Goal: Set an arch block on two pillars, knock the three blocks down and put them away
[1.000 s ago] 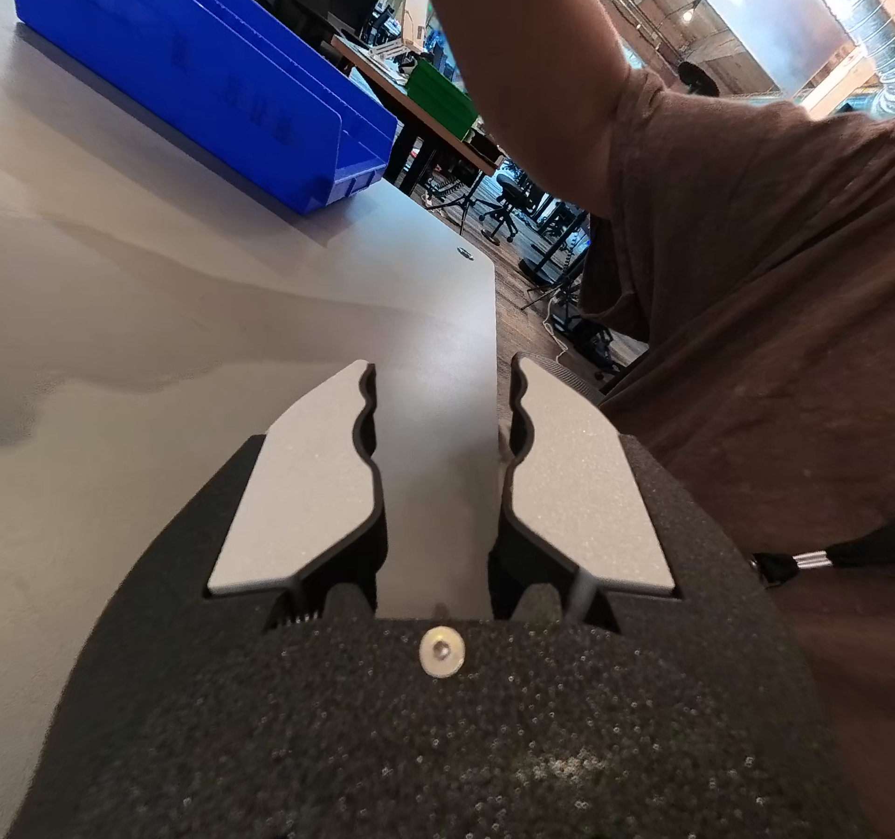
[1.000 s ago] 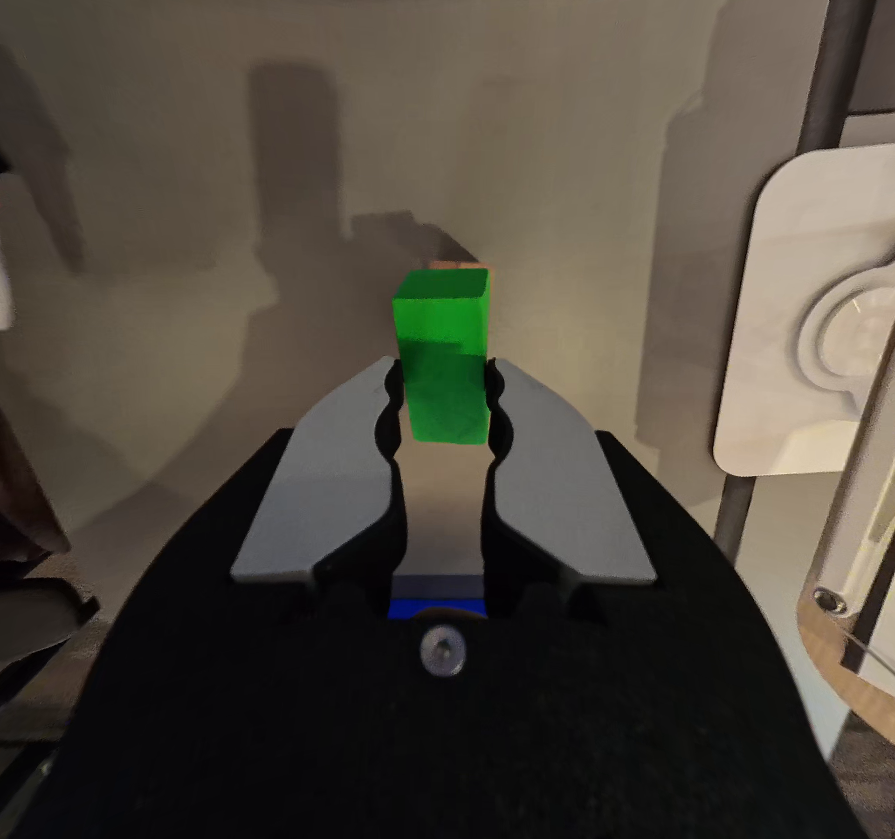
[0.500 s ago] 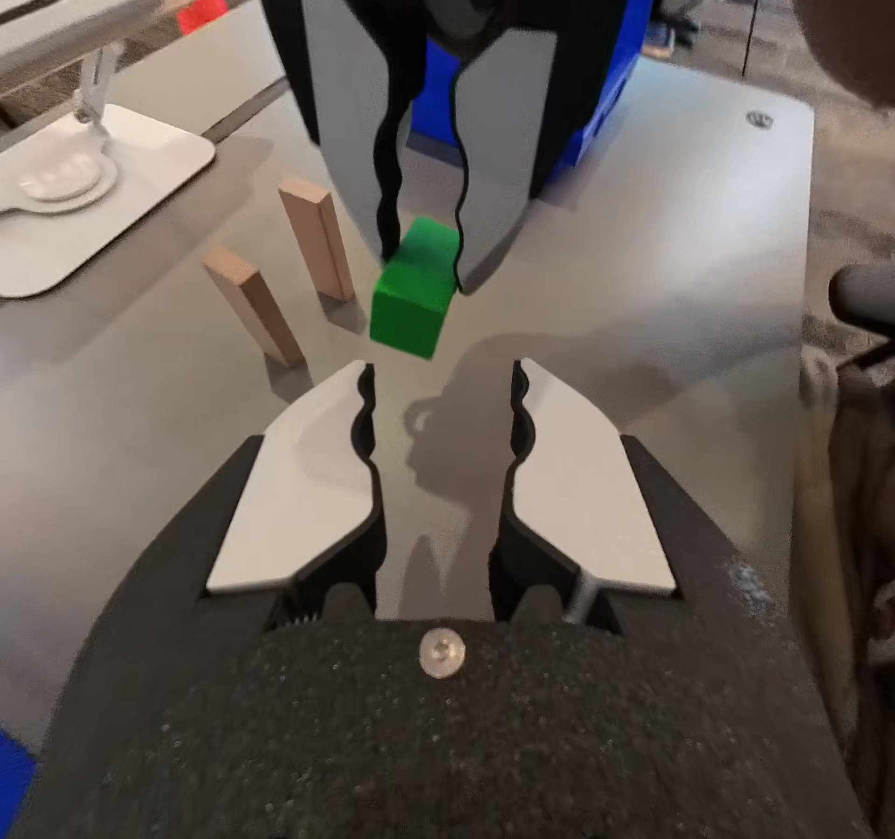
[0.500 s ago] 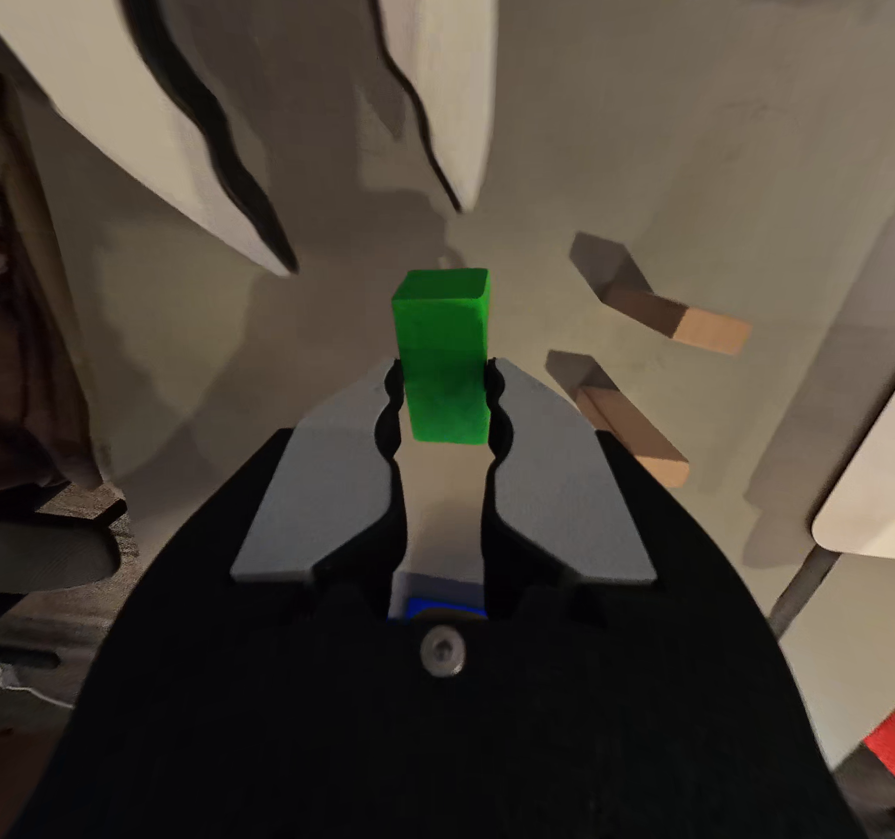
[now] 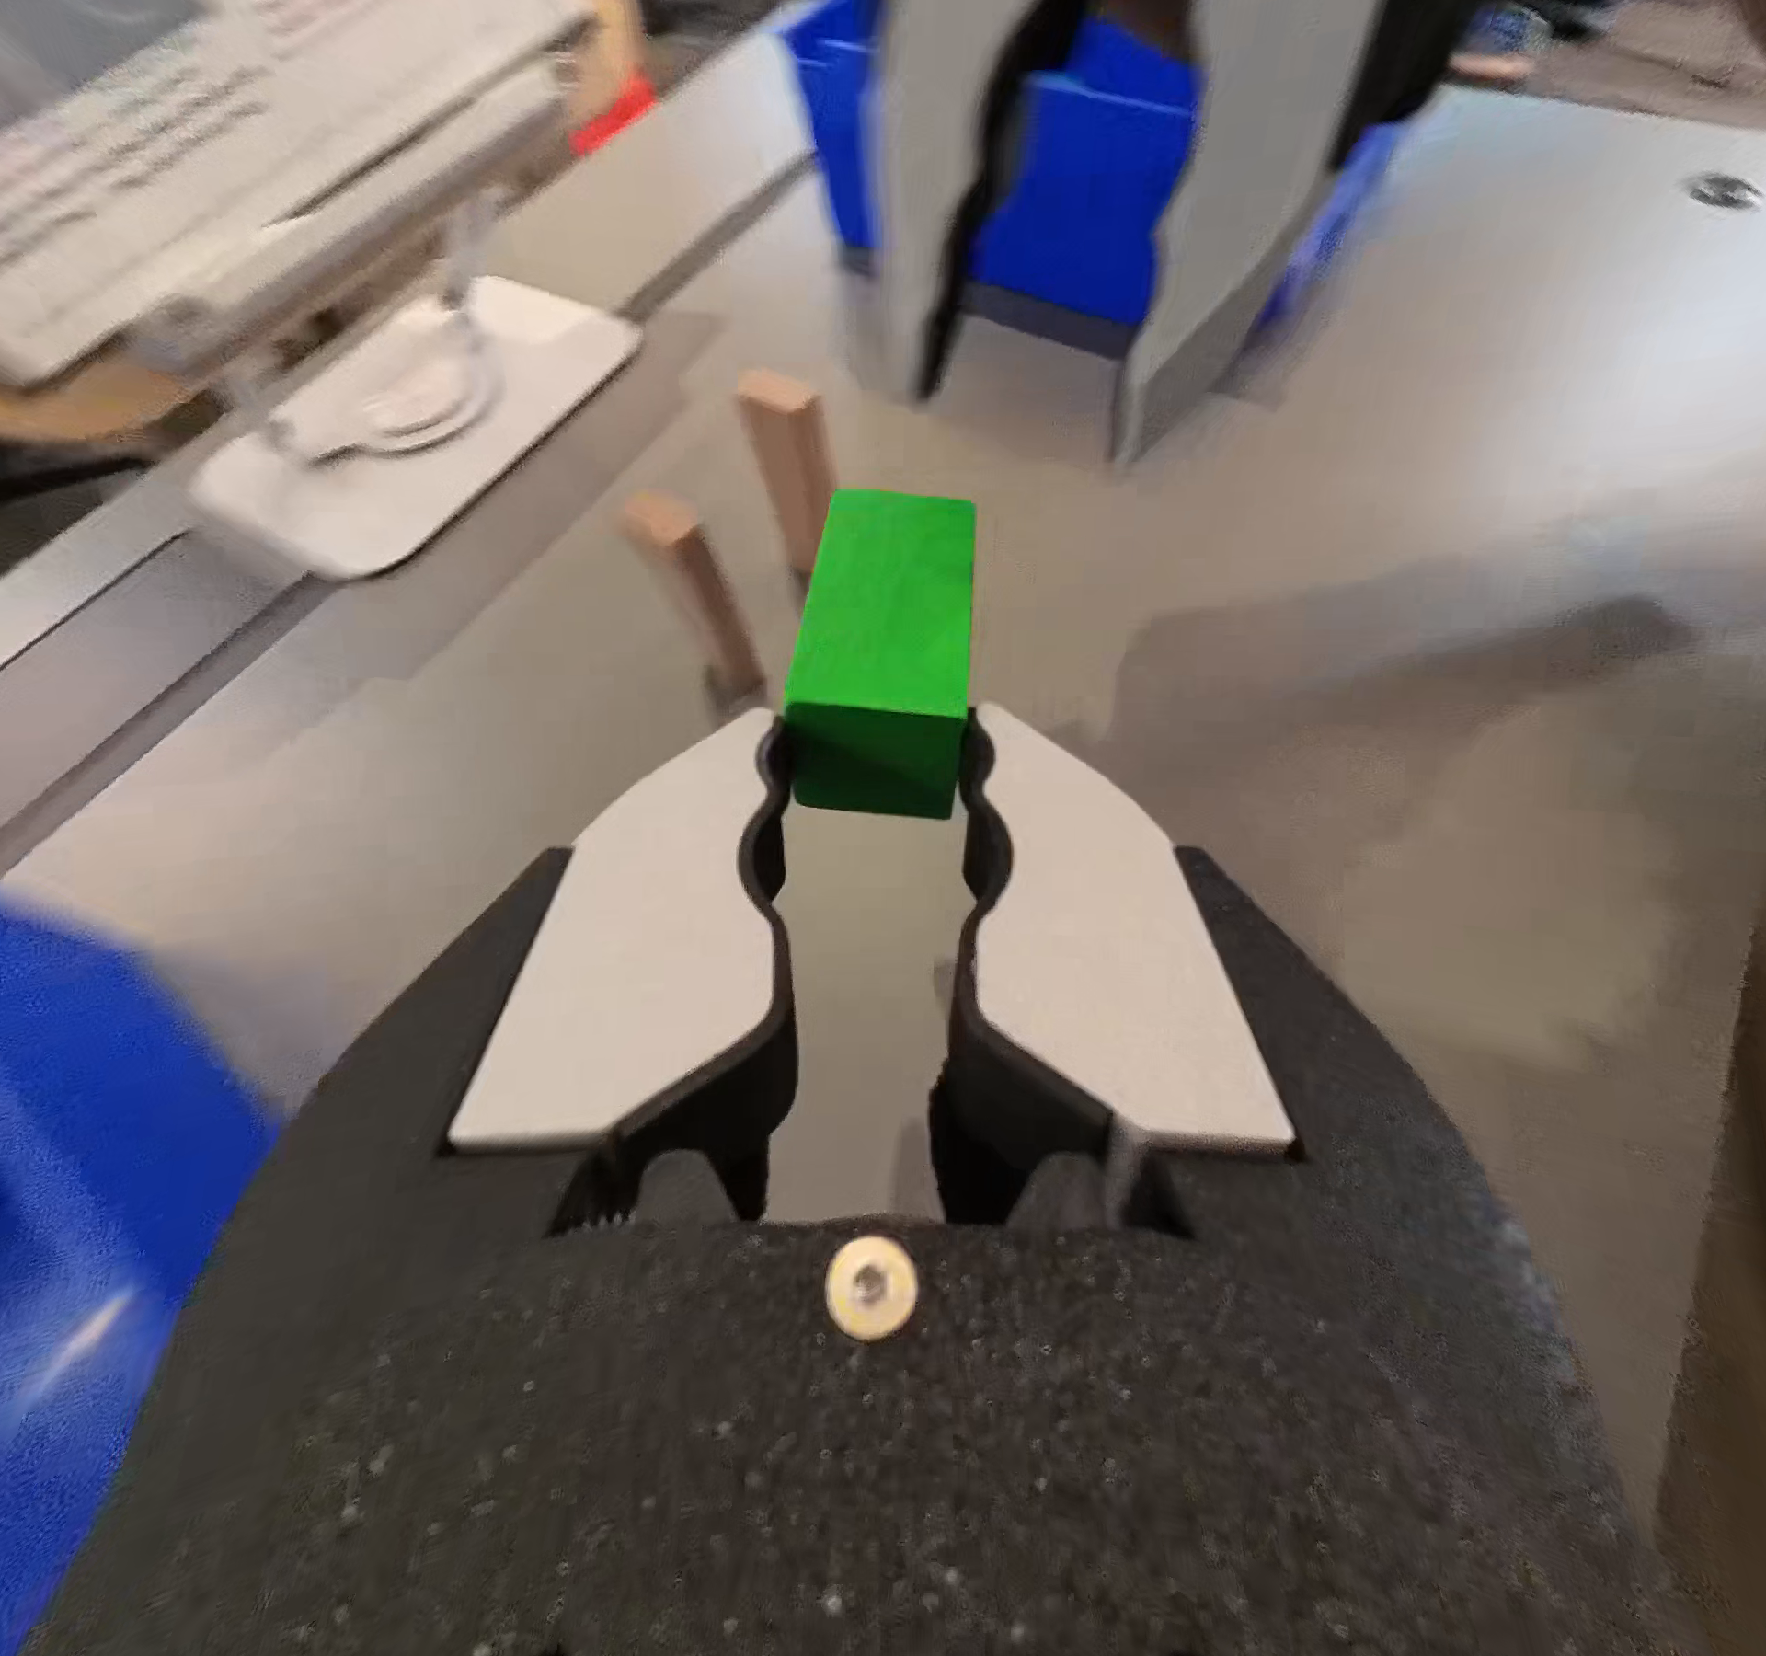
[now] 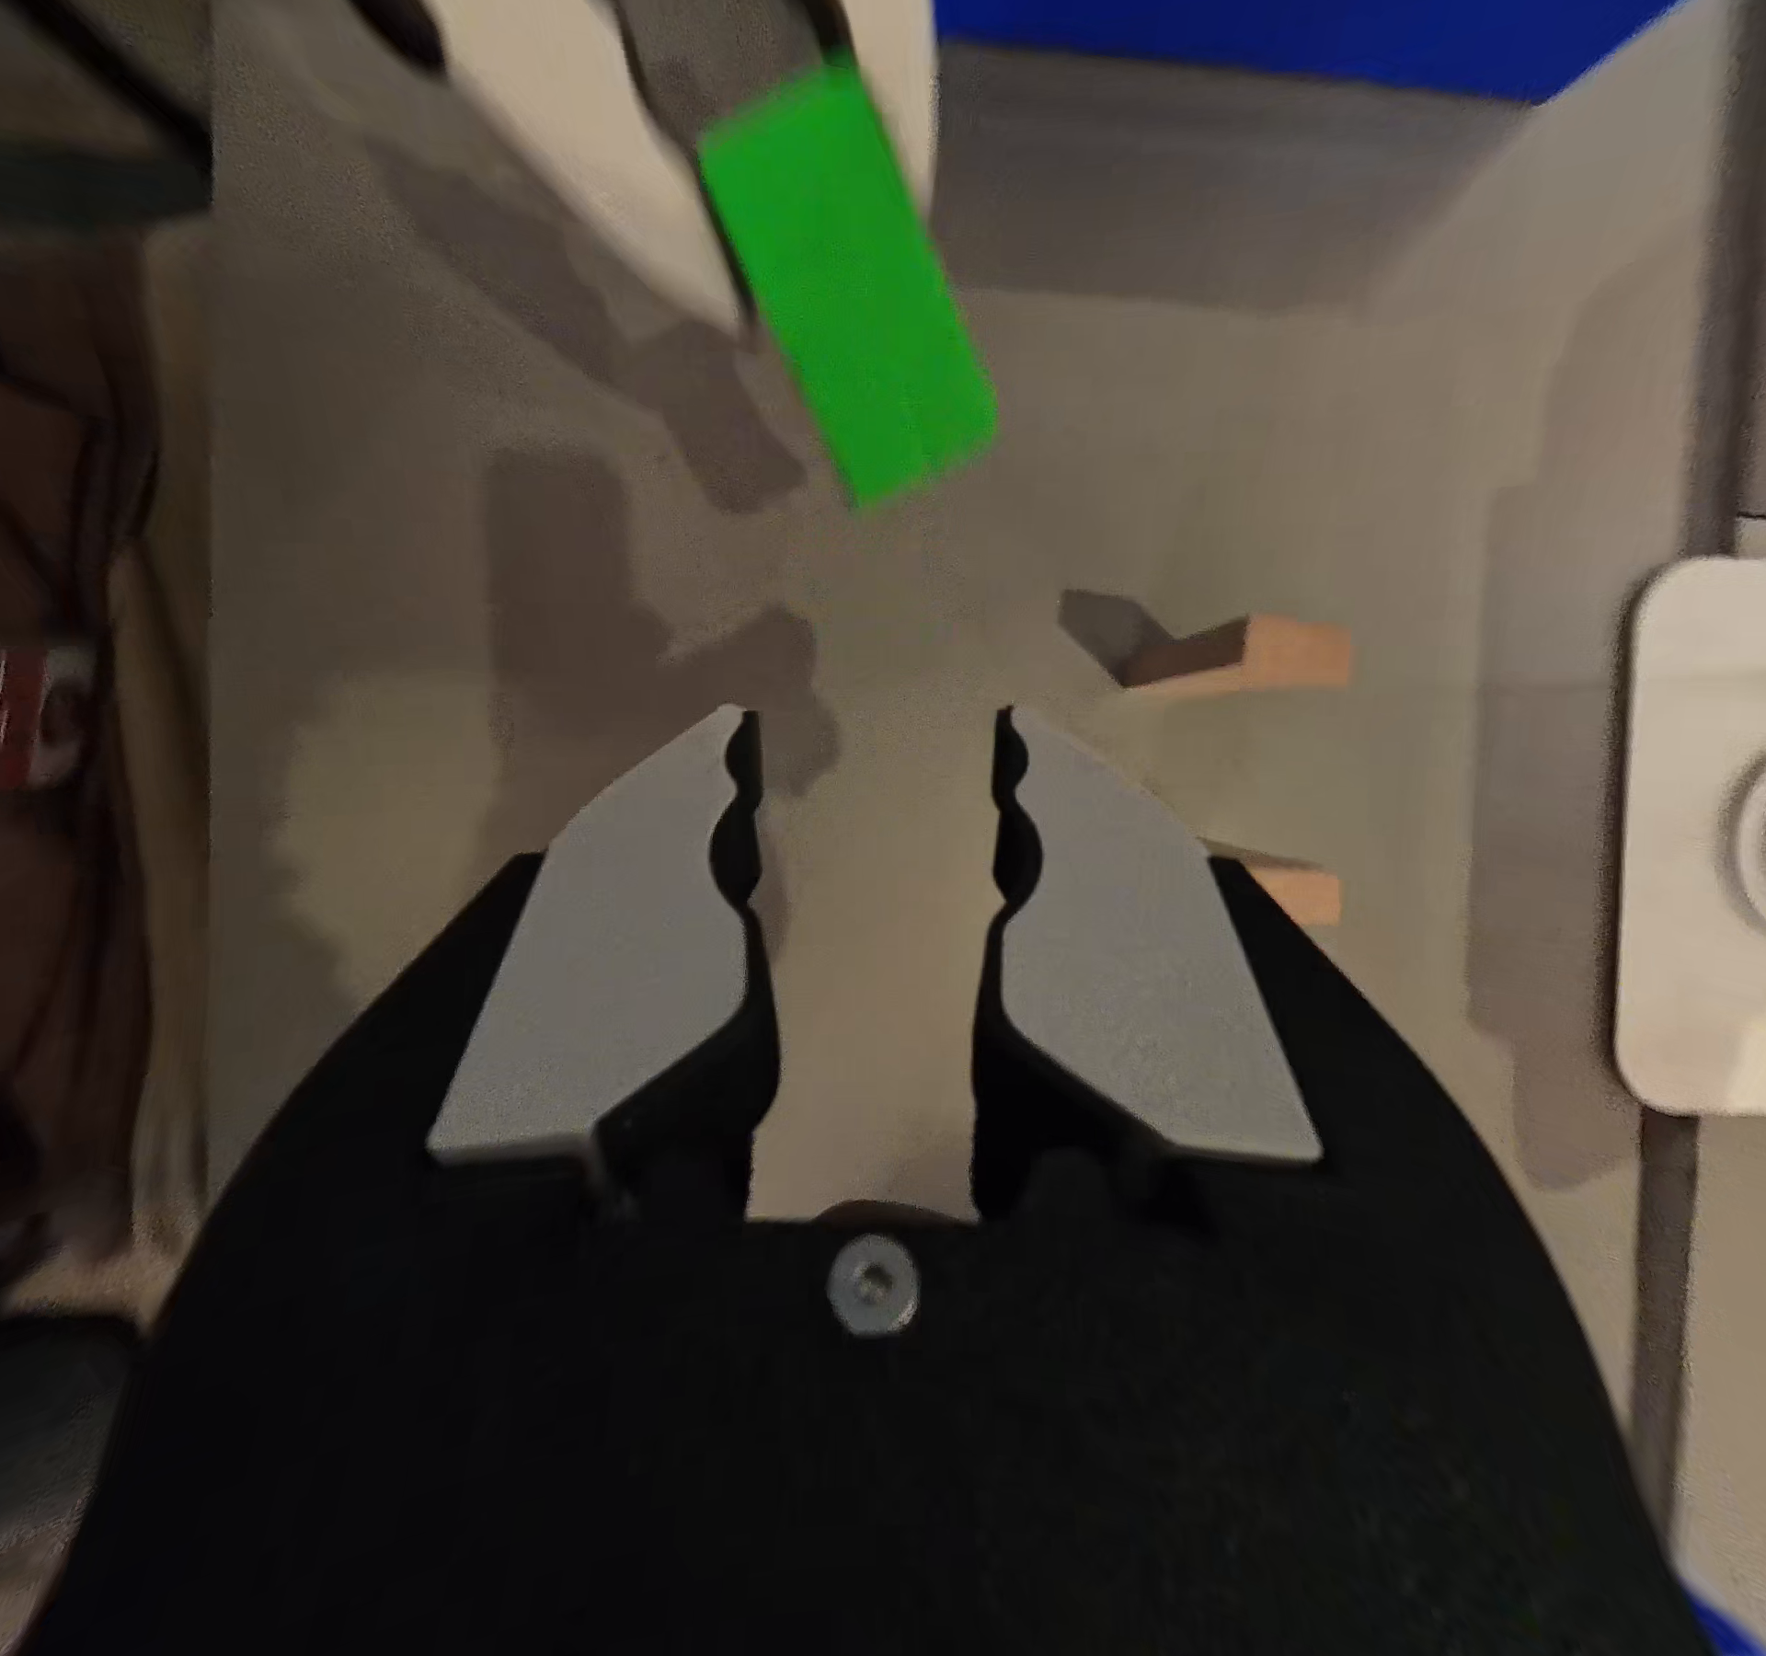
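Left gripper: jaws closed on near end of green block, tips only; block's long axis runs straight forward from jaws, off counter. Right gripper: jaws parted, empty, hanging above counter beyond block. Two wooden pillars upright, apart from each other, just beyond and left of block; left gripper nearer. Likely next: carry block leftward, turn it crosswise to span both tops. Blue bin farther back.
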The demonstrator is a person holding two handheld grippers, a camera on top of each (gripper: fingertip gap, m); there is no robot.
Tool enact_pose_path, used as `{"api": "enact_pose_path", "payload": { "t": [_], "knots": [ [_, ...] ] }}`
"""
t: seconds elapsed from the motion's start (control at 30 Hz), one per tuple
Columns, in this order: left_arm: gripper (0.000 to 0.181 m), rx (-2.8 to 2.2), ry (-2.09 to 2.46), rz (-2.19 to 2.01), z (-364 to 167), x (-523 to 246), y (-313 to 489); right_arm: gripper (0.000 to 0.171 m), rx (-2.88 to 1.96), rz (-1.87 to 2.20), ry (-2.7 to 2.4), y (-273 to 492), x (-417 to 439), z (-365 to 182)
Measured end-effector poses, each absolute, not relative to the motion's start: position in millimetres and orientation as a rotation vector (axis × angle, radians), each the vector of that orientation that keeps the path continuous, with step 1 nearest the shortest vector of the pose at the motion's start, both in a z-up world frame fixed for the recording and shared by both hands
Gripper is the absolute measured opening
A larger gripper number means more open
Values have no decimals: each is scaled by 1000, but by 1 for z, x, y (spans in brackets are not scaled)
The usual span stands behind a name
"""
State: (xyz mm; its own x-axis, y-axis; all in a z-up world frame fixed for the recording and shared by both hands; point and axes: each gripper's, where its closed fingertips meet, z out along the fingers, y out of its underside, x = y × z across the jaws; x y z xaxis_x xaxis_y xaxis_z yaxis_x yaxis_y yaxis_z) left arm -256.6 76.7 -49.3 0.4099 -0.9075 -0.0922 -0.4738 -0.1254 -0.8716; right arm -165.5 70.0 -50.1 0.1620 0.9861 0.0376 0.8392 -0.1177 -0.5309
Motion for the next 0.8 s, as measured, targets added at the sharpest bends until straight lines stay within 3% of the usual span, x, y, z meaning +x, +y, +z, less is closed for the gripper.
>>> {"api": "enact_pose_path", "payload": {
  "t": [0.17, 0.3, 0.47, 0.8],
  "knots": [
    [33, -1958, 742, -266, -27, -407, 131, 43, -1925, 712, -1381, 18, -155, -67],
    [34, -2215, 486, -26, -72, -486, 190, 44, -1936, 809, -1244, -19, -172, -107],
    [34, -2441, 388, 51, -142, -502, 227, 44, -1902, 799, -994, -18, -163, -110],
    [34, -2678, 404, 3, -184, -496, 222, 44, -1874, 604, -522, -3, -83, -104]
  ]
}}
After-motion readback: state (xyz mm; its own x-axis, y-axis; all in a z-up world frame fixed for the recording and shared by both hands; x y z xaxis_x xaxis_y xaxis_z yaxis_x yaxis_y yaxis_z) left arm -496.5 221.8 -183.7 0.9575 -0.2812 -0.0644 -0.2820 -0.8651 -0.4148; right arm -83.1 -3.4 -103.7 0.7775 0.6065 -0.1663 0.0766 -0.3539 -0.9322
